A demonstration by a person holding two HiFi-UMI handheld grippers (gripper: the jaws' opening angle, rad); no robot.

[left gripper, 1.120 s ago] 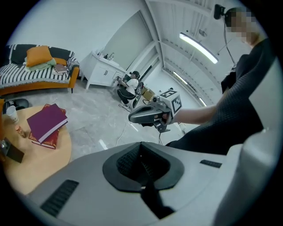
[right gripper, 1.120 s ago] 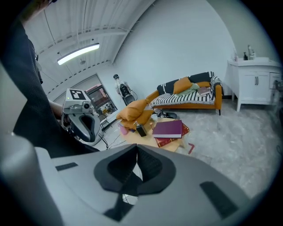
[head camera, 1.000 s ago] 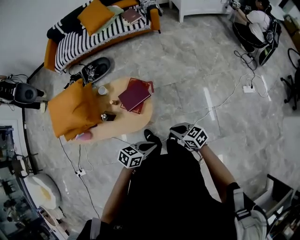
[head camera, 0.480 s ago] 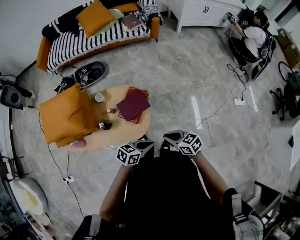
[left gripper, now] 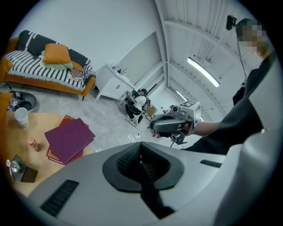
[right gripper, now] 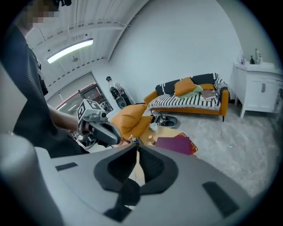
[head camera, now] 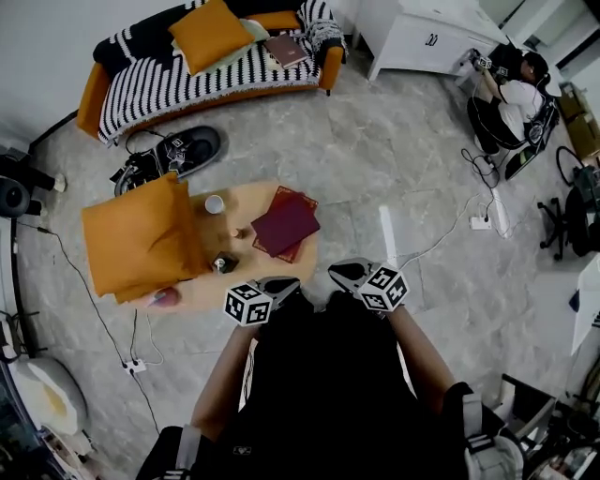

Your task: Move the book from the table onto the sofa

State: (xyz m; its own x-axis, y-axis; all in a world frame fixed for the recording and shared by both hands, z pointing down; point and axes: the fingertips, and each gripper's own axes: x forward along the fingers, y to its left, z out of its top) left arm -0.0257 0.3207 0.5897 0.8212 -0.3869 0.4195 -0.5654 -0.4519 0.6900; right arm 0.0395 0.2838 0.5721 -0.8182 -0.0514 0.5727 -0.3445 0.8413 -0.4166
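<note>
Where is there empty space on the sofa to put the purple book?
The sofa has bare striped seat between its orange armrest and the orange cushion, and along the front edge below that cushion. The other end is crowded: a brown book lies there beside a bunched striped blanket.

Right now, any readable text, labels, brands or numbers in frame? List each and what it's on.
No text is legible in any view.
The red book under the purple book on the table: small gold print near its edge, too small to read.
Marker cubes on the left gripper and right gripper: only black-and-white square patterns, no letters.
</note>
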